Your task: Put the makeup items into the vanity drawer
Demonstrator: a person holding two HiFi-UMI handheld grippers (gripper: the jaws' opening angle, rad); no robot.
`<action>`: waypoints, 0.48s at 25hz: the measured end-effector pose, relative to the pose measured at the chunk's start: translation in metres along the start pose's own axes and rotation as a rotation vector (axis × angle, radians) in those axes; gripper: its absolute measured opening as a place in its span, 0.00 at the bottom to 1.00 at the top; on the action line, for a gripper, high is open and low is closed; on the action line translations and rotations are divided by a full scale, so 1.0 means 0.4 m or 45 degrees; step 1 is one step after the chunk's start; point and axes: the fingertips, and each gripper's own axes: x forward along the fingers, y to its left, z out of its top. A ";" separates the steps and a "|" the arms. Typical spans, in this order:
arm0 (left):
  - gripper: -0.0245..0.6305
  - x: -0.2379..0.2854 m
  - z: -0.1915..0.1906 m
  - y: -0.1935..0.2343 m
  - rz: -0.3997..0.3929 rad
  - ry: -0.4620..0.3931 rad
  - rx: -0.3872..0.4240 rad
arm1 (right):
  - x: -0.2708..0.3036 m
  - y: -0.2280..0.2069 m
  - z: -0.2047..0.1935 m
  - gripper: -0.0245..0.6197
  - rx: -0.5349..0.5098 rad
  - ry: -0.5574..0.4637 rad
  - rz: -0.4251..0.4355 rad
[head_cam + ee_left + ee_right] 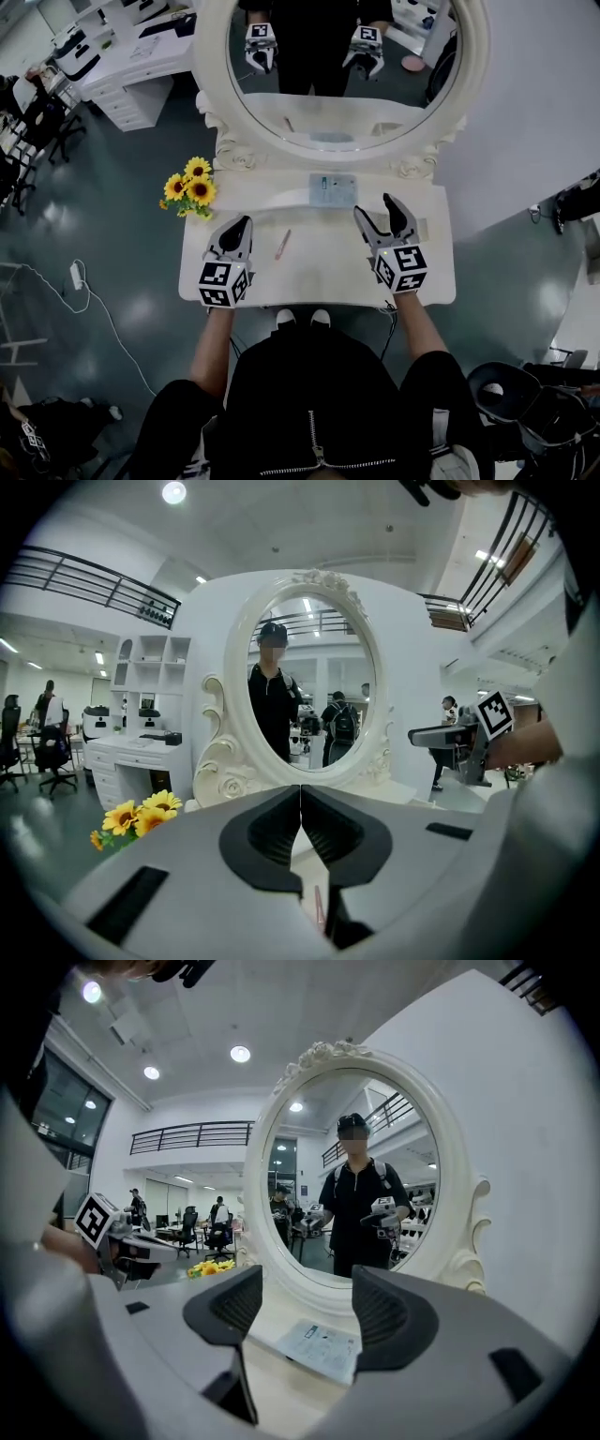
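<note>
White vanity table (309, 277) below the oval mirror (347, 103), and both grippers hover over it. Left gripper (244, 225): jaws pressed together, nothing in them. Right gripper (377, 208): jaws spread wide, empty too. A slim pink makeup pencil (283, 245) lies on the tabletop between them, nearer the left. A pale flat packet (333, 190) sits back by the mirror's base, sunflowers (190, 187) off the left corner.

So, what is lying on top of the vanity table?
A pale printed sheet near the mirror and a thin pink stick. The left gripper and right gripper cover parts of the tabletop.
</note>
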 end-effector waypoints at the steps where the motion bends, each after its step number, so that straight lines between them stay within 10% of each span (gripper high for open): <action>1: 0.07 -0.008 -0.003 0.009 0.013 0.000 -0.004 | 0.009 0.010 0.002 0.49 -0.001 0.002 0.013; 12: 0.07 -0.104 -0.042 0.090 0.148 0.001 -0.058 | 0.109 0.169 -0.037 0.50 -0.046 0.091 0.201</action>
